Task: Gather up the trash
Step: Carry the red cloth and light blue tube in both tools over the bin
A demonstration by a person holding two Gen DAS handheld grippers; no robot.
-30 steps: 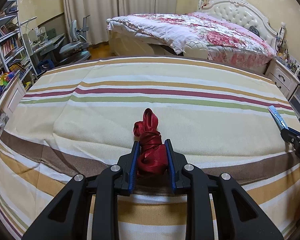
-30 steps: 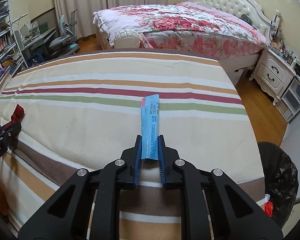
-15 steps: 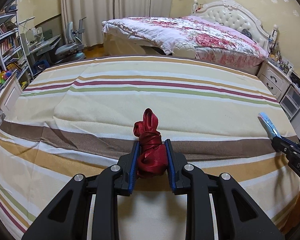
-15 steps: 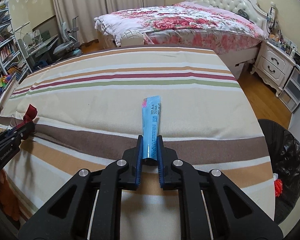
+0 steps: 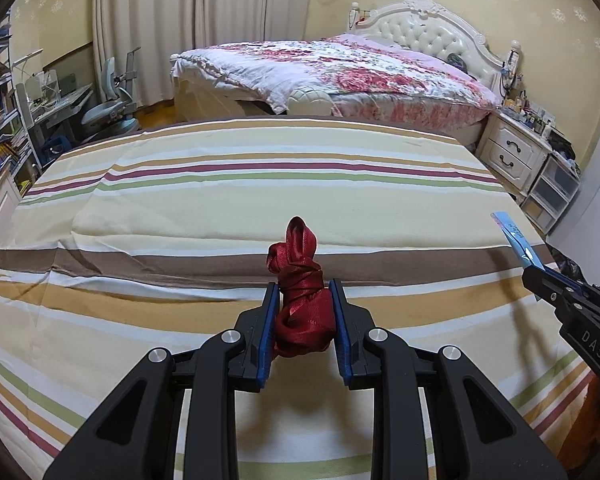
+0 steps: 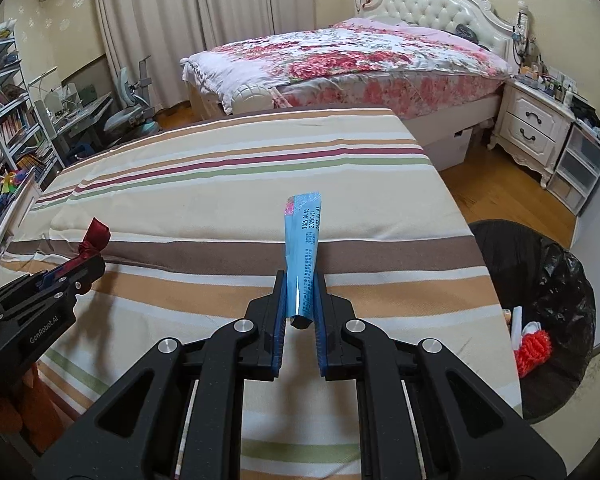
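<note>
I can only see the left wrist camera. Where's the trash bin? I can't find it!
Observer: The right wrist camera shows a bin lined with a black bag, on the floor past the right edge of the striped cloth.
Operator: Is anything in it?
Observer: Yes, a fuzzy red thing and some white scraps lie inside.
Operator: What's written on the blue thing in my other hand?
Observer: The right gripper has its jaws shut on a blue sachet, with dates printed near its top.
</note>
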